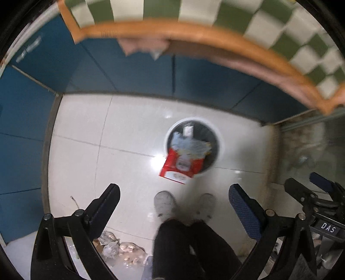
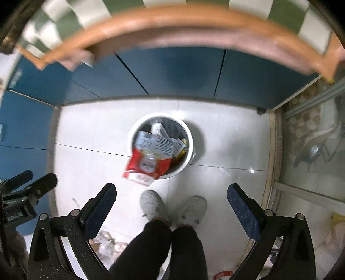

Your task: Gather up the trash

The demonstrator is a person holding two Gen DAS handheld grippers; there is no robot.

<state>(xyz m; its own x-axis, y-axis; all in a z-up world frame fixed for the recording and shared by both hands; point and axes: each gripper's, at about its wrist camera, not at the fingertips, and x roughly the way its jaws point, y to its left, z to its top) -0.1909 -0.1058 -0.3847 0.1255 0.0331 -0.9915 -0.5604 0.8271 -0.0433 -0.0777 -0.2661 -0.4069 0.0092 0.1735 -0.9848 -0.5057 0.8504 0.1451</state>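
Observation:
A round white trash bin [image 1: 194,118] [image 2: 159,114] stands on the pale tiled floor far below both grippers. A red packet [image 1: 181,165] [image 2: 146,165] hangs over its near rim, blurred, and a printed white wrapper [image 1: 189,144] [image 2: 157,142] lies above it inside the bin. My left gripper [image 1: 174,187] points straight down, wide open, with nothing between its fingers. My right gripper [image 2: 171,187] is also wide open with nothing between its fingers. Each shows at the edge of the other's view: the right gripper [image 1: 312,187] and the left gripper [image 2: 32,181].
A person's grey slippers [image 1: 165,203] [image 2: 151,202] and black trouser legs stand just in front of the bin. Crumpled plastic bags [image 1: 120,249] [image 2: 105,243] lie on the floor at lower left. Blue cabinet fronts [image 2: 172,71] and an orange-edged counter [image 2: 172,17] run behind, and a glass door [image 2: 312,140] is on the right.

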